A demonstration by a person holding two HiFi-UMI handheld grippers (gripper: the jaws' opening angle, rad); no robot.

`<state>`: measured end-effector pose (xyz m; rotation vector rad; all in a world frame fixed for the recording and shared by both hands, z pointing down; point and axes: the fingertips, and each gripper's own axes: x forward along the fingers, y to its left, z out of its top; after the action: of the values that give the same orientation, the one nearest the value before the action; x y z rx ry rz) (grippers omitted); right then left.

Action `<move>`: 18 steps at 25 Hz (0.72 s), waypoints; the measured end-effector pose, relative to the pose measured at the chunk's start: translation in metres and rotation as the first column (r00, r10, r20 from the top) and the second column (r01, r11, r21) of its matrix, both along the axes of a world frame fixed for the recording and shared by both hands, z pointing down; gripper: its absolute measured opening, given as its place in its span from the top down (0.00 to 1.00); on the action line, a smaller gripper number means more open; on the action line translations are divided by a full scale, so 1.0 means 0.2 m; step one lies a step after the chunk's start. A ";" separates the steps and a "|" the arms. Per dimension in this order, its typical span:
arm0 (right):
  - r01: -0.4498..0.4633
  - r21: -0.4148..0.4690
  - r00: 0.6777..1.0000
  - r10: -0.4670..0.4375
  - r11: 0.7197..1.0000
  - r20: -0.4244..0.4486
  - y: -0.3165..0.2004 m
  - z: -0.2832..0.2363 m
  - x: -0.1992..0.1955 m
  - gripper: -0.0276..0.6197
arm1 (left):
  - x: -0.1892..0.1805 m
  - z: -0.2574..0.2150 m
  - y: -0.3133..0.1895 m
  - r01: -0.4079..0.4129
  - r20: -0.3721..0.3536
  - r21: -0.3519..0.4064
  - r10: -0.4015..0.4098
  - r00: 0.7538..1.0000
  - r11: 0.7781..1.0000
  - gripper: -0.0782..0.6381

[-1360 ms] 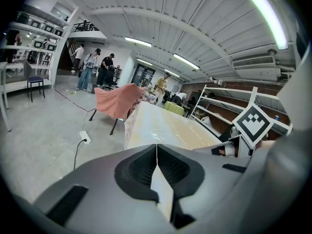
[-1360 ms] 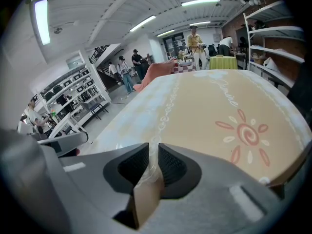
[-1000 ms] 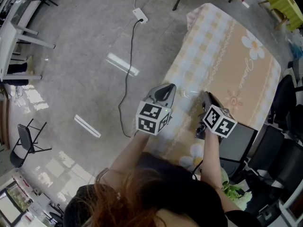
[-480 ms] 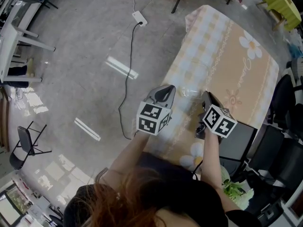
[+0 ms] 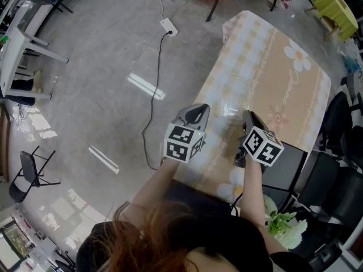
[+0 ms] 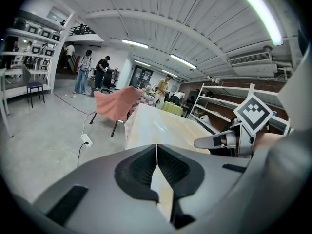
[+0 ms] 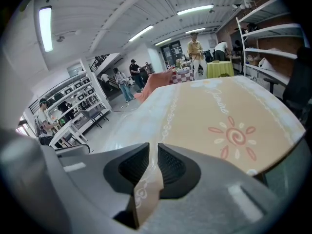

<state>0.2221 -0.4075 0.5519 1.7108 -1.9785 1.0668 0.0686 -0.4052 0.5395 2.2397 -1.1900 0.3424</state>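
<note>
**Both my grippers pinch the near edge of the tablecloth**

My left gripper (image 6: 157, 152) has its jaws pressed together. A cream sliver of the tablecloth (image 5: 272, 78) seems to sit between them, though that view is tight. My right gripper (image 7: 152, 152) shows a narrow slit, filled by a strip of the same cloth with a swirl print. The cloth lies spread over the table, stretching away from both grippers. A power strip (image 5: 169, 22) lies on the floor, well off to the left.

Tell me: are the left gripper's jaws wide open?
No: the left gripper view shows the left gripper with its jaws closed together on a strip of the tablecloth.
</note>
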 end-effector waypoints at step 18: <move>-0.019 0.080 1.000 0.019 0.997 -0.006 0.26 -0.16 -0.05 0.87 | -0.08 -0.16 0.23 0.002 0.003 0.080 -0.002 1.000 0.997 0.87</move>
<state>0.2115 -0.3563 0.5203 1.7747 -2.0307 0.9991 0.0528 -0.3587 0.5074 2.3065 -1.2273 0.3026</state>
